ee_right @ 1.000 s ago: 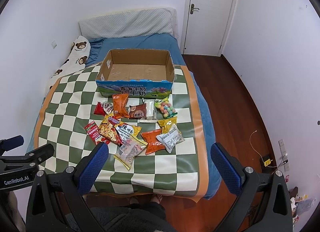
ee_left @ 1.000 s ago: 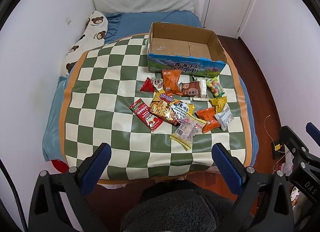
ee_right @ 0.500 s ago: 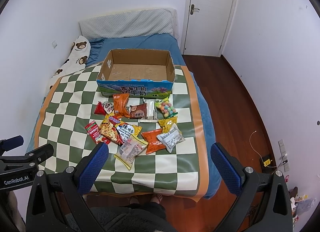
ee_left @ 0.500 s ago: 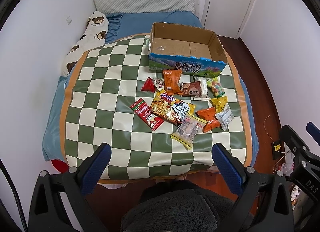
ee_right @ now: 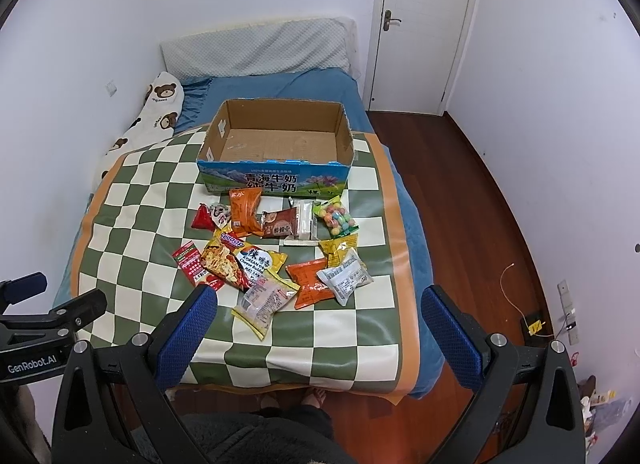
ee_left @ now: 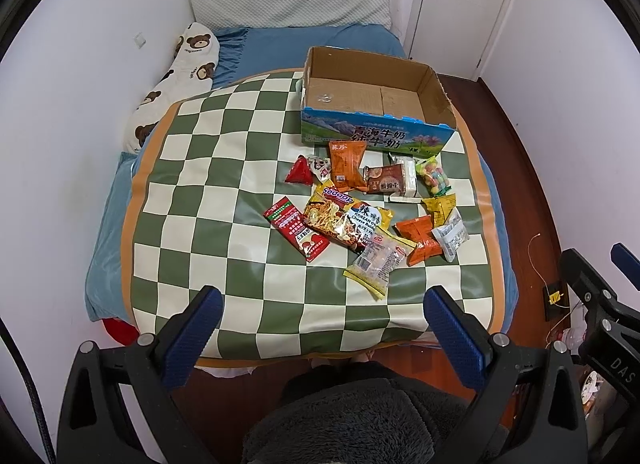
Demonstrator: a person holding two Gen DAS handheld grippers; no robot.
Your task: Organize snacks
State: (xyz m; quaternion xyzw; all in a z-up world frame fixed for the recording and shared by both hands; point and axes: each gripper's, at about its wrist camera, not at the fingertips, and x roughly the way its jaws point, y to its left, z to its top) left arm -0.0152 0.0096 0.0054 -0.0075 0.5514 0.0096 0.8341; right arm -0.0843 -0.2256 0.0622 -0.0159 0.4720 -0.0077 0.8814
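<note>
From the left wrist view, the left gripper (ee_left: 320, 328) hangs above the foot of the bed, its jaws spread wide with nothing between them. Ahead lies the checked mat (ee_left: 224, 199), with the snacks (ee_left: 372, 199) scattered on its right half, just in front of the box (ee_left: 376, 103), which sits open and bare inside. A noodle pack (ee_left: 344, 219) lies mid-pile, a red sachet (ee_left: 296, 234) touching its left edge. A bear pillow (ee_left: 180, 79) runs along the wall. The person's grey fleece (ee_left: 360, 420) fills the bottom, and the other gripper pokes in at the right edge. Nothing blocks the way to the pile.

Over on the right wrist view, the right gripper (ee_right: 320, 328) is likewise wide open and holding nothing, low over the mat's near edge. A clear packet (ee_right: 264, 300) is the nearest snack. Beyond the bed stand the door (ee_right: 424, 23) and wood floor (ee_right: 480, 203).

Compared with a second ago, the snacks and box lie unmoved; both views have only edged slightly closer.
</note>
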